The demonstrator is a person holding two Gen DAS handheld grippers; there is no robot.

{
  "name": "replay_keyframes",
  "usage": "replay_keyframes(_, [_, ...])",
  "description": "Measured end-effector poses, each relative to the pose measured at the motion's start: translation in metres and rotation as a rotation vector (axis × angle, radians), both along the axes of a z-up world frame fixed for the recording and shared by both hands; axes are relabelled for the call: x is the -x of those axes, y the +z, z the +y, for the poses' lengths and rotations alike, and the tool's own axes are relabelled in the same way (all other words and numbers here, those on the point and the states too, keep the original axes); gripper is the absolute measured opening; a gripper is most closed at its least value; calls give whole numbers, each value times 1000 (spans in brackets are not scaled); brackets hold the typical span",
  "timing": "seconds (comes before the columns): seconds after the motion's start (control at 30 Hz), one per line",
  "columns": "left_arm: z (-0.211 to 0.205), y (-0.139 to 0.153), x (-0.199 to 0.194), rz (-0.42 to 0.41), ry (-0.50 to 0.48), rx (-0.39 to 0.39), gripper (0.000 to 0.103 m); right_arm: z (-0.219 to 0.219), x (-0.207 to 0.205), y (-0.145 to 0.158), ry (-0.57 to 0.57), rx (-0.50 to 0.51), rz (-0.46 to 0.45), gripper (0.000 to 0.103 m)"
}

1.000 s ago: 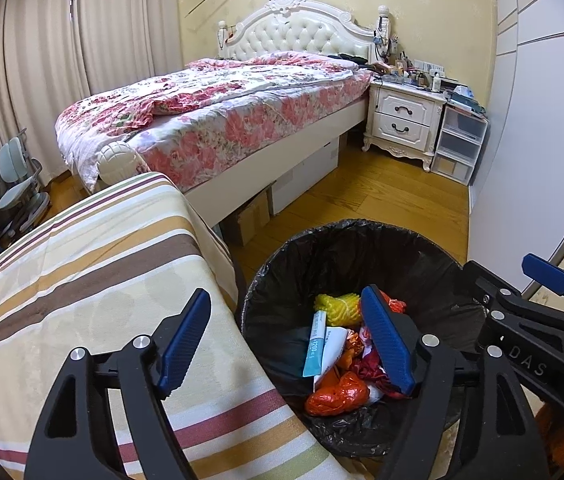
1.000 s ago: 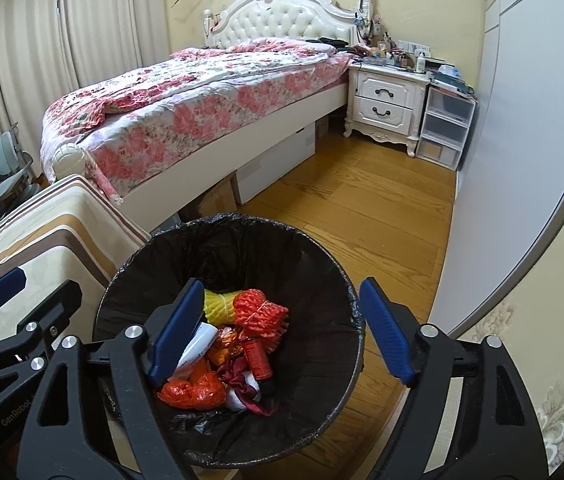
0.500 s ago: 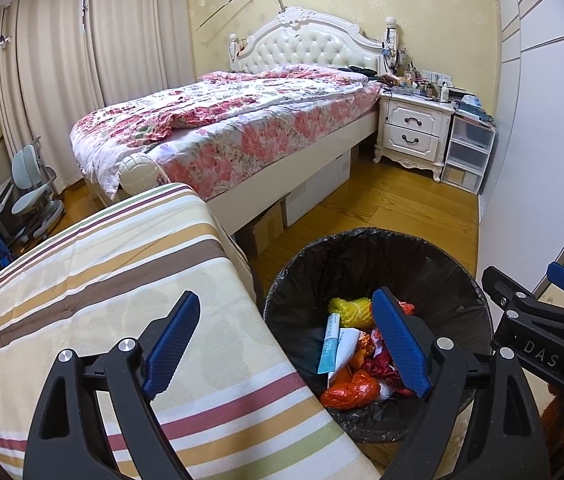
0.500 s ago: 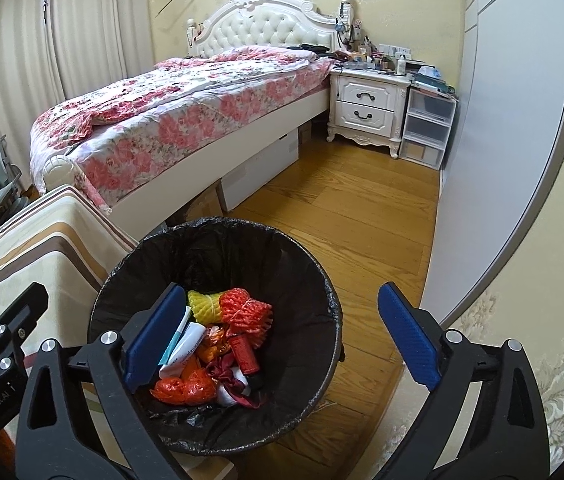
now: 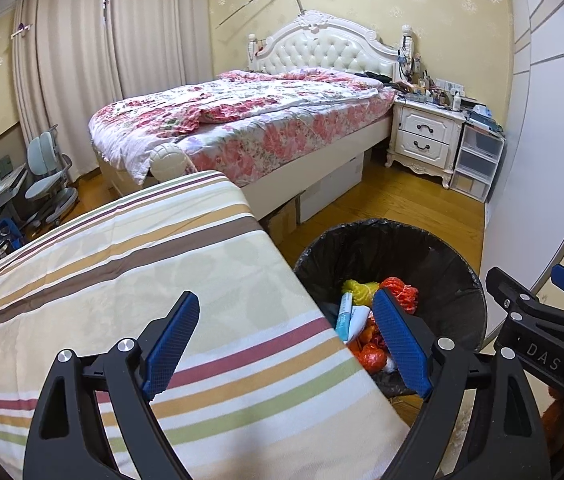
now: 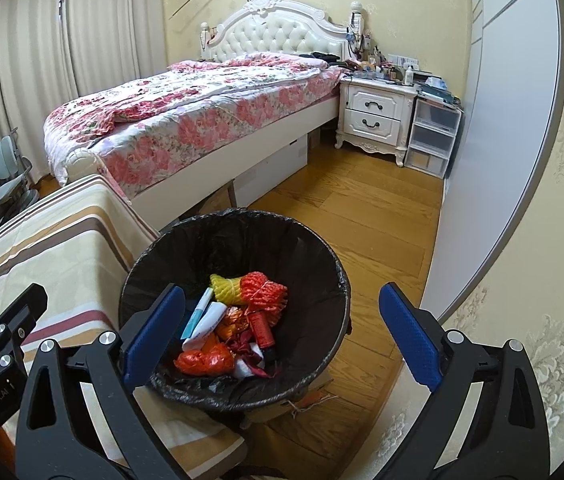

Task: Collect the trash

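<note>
A round bin with a black liner (image 6: 324, 256) stands on the wood floor beside a striped table. It also shows in the left wrist view (image 5: 454, 256). Inside lies trash: an orange-red net bundle (image 6: 263, 292), a yellow net bundle (image 6: 223, 287), a white and blue tube (image 6: 197, 314), an orange wrapper (image 6: 201, 360). My left gripper (image 5: 286, 346) is open and empty above the striped cloth (image 5: 121, 264), left of the bin. My right gripper (image 6: 279, 340) is open and empty above the bin's right side.
A bed with a floral quilt (image 6: 201, 108) stands behind the bin, boxes beneath it. A white nightstand (image 6: 378, 118) and plastic drawers (image 6: 434, 136) stand at the back right. A white sliding door (image 6: 502, 128) runs along the right. Desk chairs (image 5: 47, 176) are far left.
Both grippers have risen and pulled back from the bin. The left one has swung left over the striped cloth. The right jaws stand wider apart. The trash has not moved.
</note>
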State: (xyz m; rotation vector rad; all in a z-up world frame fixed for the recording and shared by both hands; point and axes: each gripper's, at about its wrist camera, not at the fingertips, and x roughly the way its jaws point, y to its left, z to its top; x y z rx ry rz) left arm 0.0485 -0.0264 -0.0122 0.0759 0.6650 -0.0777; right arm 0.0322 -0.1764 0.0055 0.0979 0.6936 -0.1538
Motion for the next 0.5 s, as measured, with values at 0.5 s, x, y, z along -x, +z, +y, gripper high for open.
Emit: replay_keyframes(0.5, [36, 24, 56, -71, 79, 25, 86, 41, 55, 35, 93, 17, -84, 95])
